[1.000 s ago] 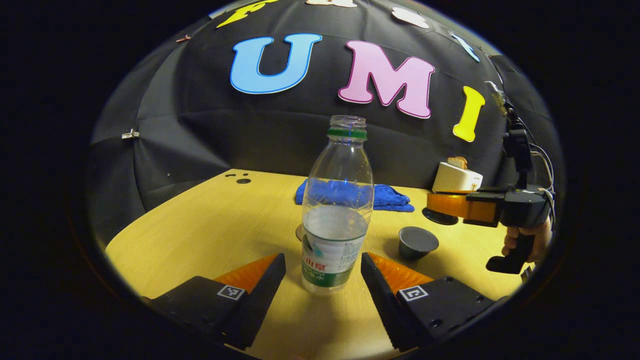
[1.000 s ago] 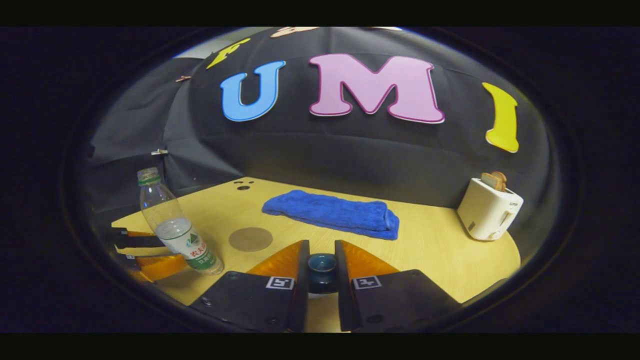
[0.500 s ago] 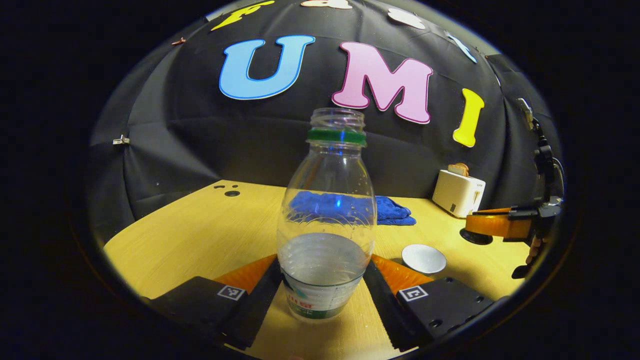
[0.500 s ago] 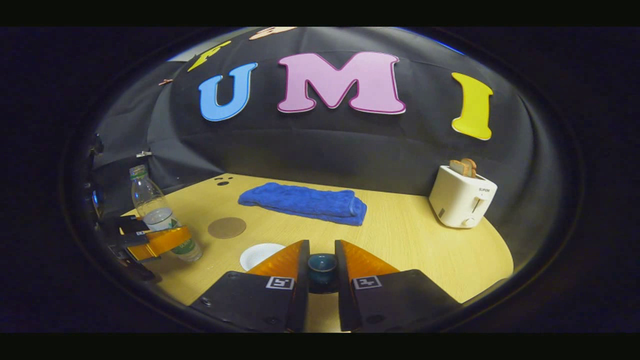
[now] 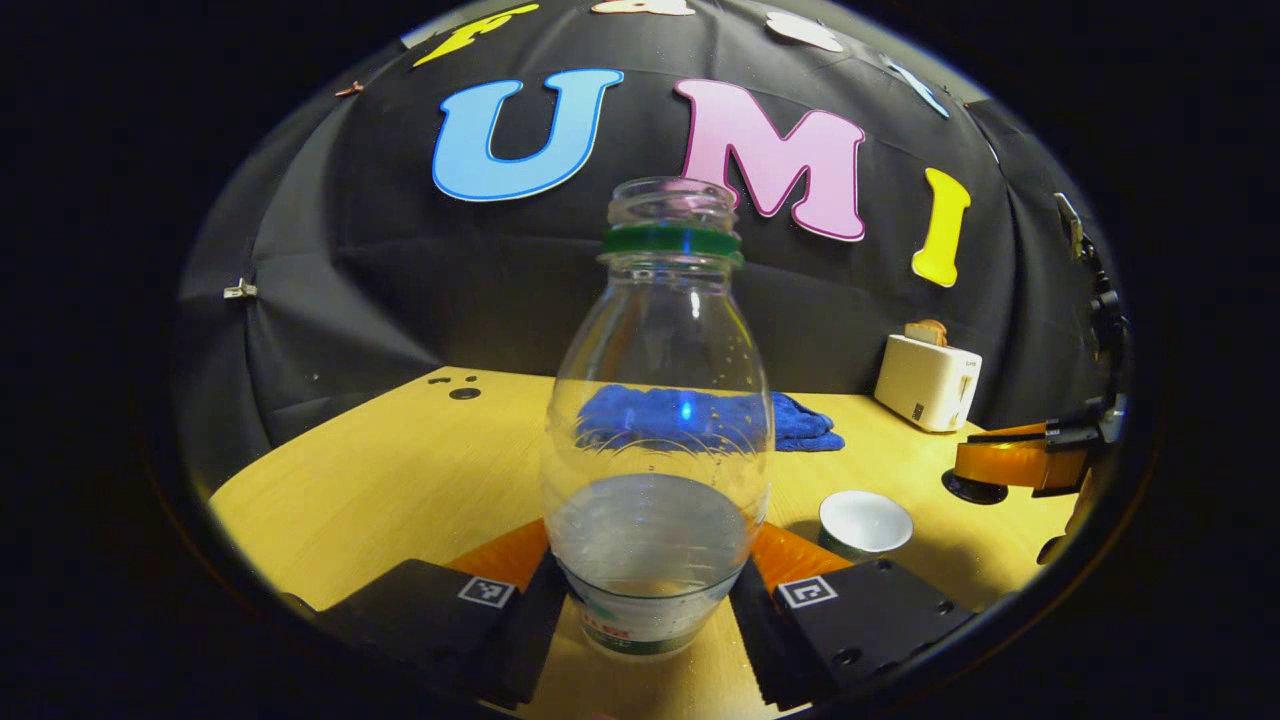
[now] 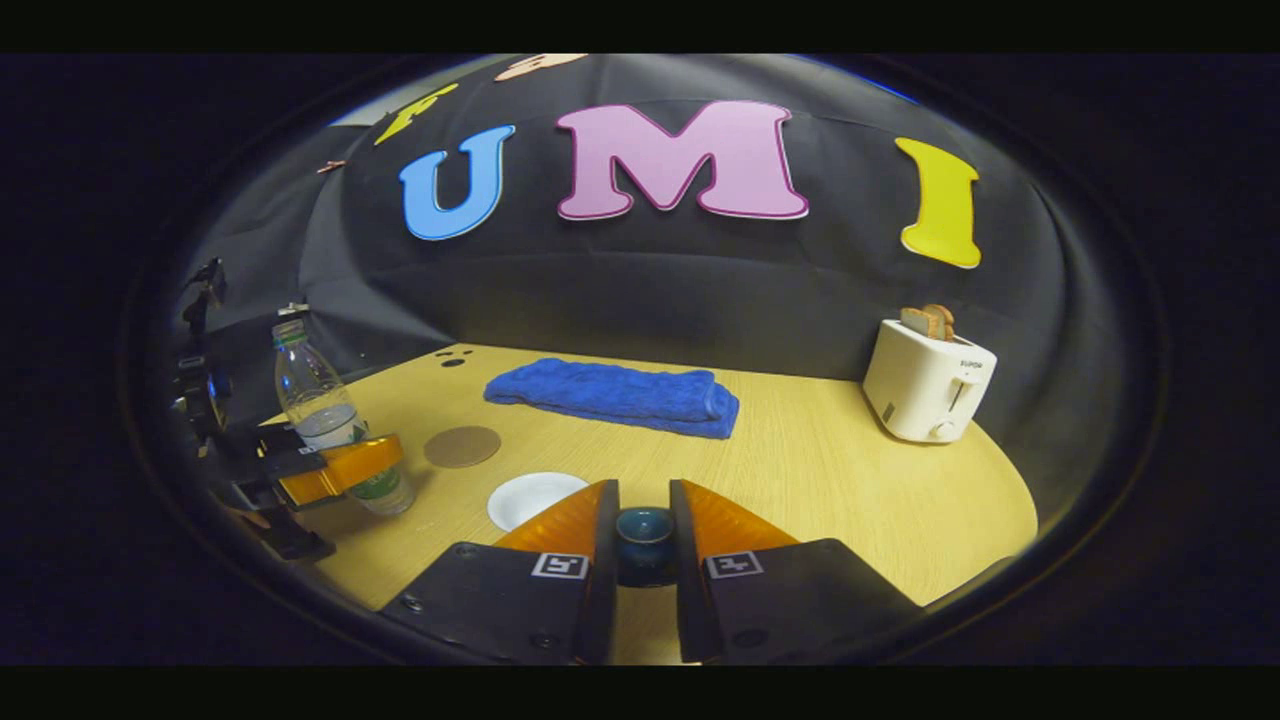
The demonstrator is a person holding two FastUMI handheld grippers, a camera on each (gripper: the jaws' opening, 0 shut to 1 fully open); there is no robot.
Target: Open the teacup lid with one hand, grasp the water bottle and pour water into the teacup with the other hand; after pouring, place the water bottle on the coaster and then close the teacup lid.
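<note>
A clear, uncapped water bottle [image 5: 655, 420] with a green neck ring is about a third full. It stands upright between the fingers of my left gripper [image 5: 648, 600], which press on its lower body from both sides. I cannot tell if its base rests on the table. The open teacup [image 5: 865, 522], white inside, sits just right of it. My right gripper [image 6: 643, 535] is shut on the knob of the dark teacup lid [image 6: 643, 528], held above the table to the right of the teacup [image 6: 535, 498]. The round brown coaster [image 6: 462, 446] lies beyond the cup, near the bottle [image 6: 325, 410].
A folded blue towel [image 6: 615, 395] lies at the back of the wooden table [image 6: 830, 490]. A white toaster [image 6: 928, 392] with bread stands at the back right. The right gripper [image 5: 1010, 460] with the lid shows at the far right of the left gripper view.
My left gripper moved in and shut on the bottle. My right gripper carried the lid up and to the right, away from the cup, which now shows its white inside.
</note>
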